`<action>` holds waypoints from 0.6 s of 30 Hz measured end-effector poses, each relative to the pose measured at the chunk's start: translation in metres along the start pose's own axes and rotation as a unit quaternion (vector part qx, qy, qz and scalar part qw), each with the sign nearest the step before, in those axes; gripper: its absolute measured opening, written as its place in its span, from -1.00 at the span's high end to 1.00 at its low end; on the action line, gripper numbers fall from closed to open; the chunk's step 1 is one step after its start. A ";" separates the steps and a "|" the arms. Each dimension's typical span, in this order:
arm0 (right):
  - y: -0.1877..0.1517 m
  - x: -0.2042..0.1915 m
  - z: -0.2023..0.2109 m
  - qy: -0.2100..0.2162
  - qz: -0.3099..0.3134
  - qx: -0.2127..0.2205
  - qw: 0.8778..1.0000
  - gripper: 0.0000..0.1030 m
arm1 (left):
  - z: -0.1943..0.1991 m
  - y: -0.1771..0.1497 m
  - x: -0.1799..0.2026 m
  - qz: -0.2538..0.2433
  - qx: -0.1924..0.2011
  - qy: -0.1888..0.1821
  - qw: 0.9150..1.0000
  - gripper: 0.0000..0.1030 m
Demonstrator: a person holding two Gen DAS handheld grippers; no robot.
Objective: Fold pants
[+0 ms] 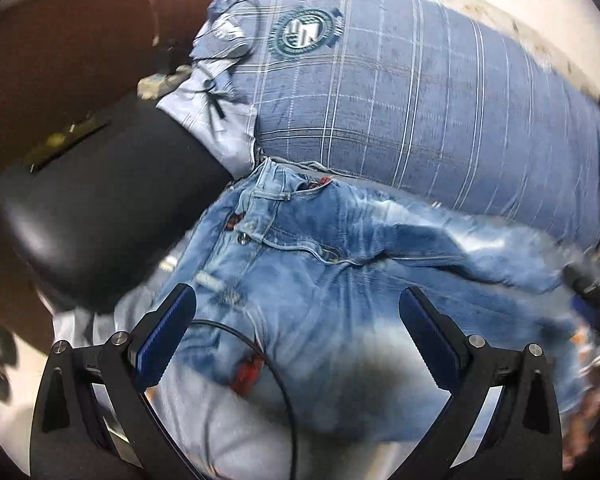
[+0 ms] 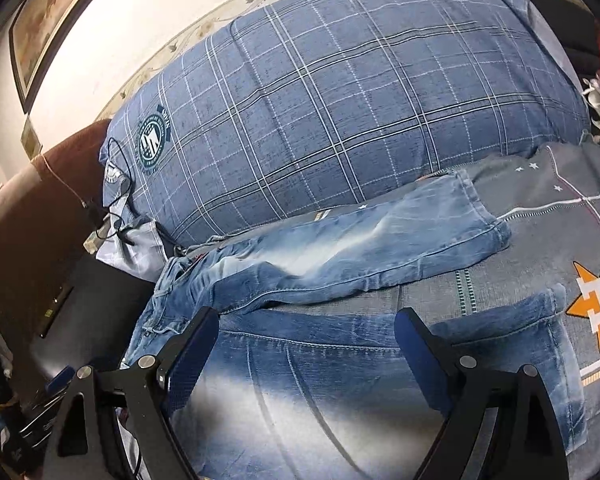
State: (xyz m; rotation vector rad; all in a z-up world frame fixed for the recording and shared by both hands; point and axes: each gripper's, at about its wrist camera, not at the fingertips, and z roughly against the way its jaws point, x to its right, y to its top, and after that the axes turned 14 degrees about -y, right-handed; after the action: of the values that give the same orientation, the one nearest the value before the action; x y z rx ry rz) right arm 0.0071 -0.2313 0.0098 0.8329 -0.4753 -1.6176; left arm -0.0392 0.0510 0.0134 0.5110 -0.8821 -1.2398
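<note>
Faded light-blue jeans (image 1: pixel 332 256) lie spread on a bed, waistband and button toward the upper left in the left wrist view. My left gripper (image 1: pixel 298 298) hovers open over the hip area, nothing between its fingers. In the right wrist view the jeans (image 2: pixel 340 256) show both legs: the far leg runs right to a hem (image 2: pixel 488 216), the near leg lies under my right gripper (image 2: pixel 306 320). That gripper is open and empty above the near leg's denim.
A large blue plaid pillow (image 2: pixel 360 100) lies just behind the jeans. A dark laptop-like object (image 1: pixel 108 208) and a brown cushion (image 1: pixel 60 52) sit to the left, with thin black cables (image 1: pixel 236 76) beside them. Grey bedding with an orange star print (image 2: pixel 592 304) extends right.
</note>
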 end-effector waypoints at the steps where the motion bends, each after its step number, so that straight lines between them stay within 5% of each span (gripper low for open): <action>1: 0.000 0.001 0.000 0.003 0.000 -0.001 1.000 -0.73 | 0.013 0.001 -0.001 0.027 -0.002 -0.009 1.000 -0.99; 6: 0.002 -0.004 0.014 0.008 0.020 0.028 0.999 -0.73 | 0.091 -0.014 0.032 0.134 -0.021 -0.057 0.989 -0.99; 11: 0.005 -0.005 0.038 0.015 0.041 0.064 0.997 -0.73 | 0.149 -0.029 0.081 0.091 -0.047 -0.126 0.987 -0.99; 15: 0.005 0.000 0.063 0.022 0.049 0.083 0.995 -0.73 | 0.135 -0.032 0.070 0.067 -0.008 -0.110 0.992 -0.99; 18: 0.010 0.004 0.085 0.041 0.044 0.087 0.994 -0.73 | 0.107 -0.033 0.054 0.023 0.015 -0.053 0.998 -0.99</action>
State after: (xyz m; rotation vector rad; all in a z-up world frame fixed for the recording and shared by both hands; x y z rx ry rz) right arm -0.0493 -0.2489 0.0722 0.9922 -0.5928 -1.4692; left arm -0.1413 0.0036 0.0669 0.4501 -0.9986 -1.2209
